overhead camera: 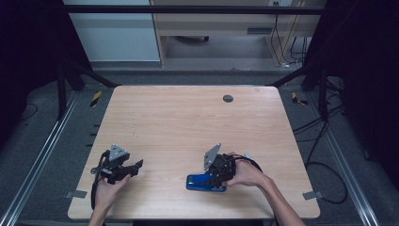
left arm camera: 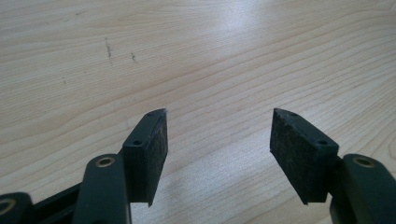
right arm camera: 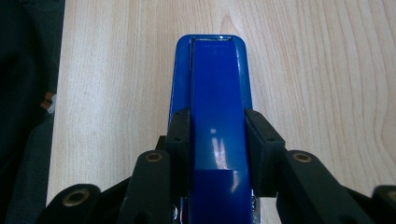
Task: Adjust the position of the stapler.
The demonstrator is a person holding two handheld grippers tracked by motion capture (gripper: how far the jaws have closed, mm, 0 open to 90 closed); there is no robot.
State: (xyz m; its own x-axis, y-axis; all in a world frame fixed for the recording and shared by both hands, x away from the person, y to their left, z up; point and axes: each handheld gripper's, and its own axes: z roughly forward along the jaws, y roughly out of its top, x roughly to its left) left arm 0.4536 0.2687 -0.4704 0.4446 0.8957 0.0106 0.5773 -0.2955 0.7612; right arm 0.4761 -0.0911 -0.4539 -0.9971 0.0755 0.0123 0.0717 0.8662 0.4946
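Stapler (overhead camera: 205, 182) lies flat near the front edge of the table (overhead camera: 188, 122) in the high view, under the right gripper (overhead camera: 221, 179); the left gripper (overhead camera: 123, 170) rests well apart. A careless lift could drag it off that edge

In the left gripper view the pads (left arm camera: 150, 154) stand wide apart over bare wood

In the right gripper view the stapler (right arm camera: 215, 107) is glossy blue, long and narrow, clamped at its sides by both pads (right arm camera: 180, 135); the slick shell could slip or tilt

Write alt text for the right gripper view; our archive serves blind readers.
Two black jaws of the right gripper clamp a glossy blue stapler by its sides, its length pointing away over a pale wooden table.
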